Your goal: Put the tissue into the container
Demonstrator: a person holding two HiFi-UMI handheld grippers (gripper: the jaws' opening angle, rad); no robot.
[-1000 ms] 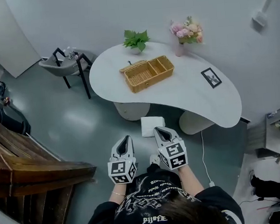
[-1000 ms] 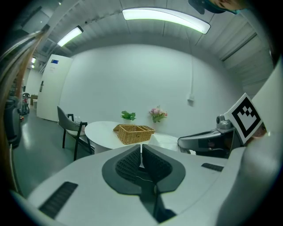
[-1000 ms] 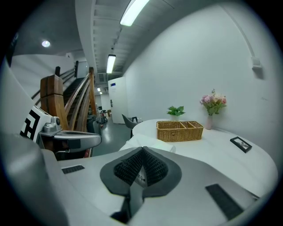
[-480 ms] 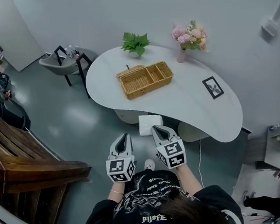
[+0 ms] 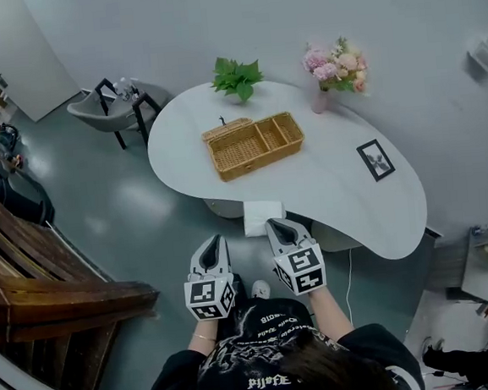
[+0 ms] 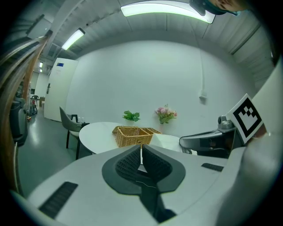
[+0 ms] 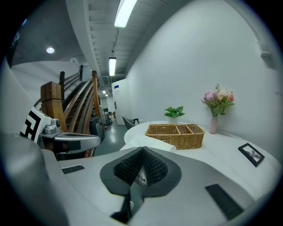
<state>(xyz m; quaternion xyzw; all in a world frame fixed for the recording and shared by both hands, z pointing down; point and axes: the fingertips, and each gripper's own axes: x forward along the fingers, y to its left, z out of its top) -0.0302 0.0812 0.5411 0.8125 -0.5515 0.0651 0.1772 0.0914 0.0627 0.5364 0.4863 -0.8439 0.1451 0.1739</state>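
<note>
A white tissue pack (image 5: 262, 216) hangs at the near edge of the white table (image 5: 337, 192), with my right gripper (image 5: 277, 227) shut on its near end. In the right gripper view the tissue (image 7: 152, 144) shows just past the shut right gripper (image 7: 142, 152). The wicker container (image 5: 254, 144), split into compartments, sits on the table further ahead; it is also seen as a basket (image 7: 176, 133) in the right gripper view. My left gripper (image 5: 217, 243) is held beside the right one, over the floor, shut with nothing in it. From the left gripper view the basket (image 6: 132, 134) lies beyond the left gripper (image 6: 141, 151).
On the table stand a potted plant (image 5: 235, 75), a vase of pink flowers (image 5: 333, 66) and a small picture frame (image 5: 375, 159). A grey chair (image 5: 118, 108) stands left of the table. A wooden staircase (image 5: 39, 280) runs along the left.
Both grippers and the tissue have come nearer to the table's front edge; the tissue now overlaps that edge. The jaws have stayed as they were.
</note>
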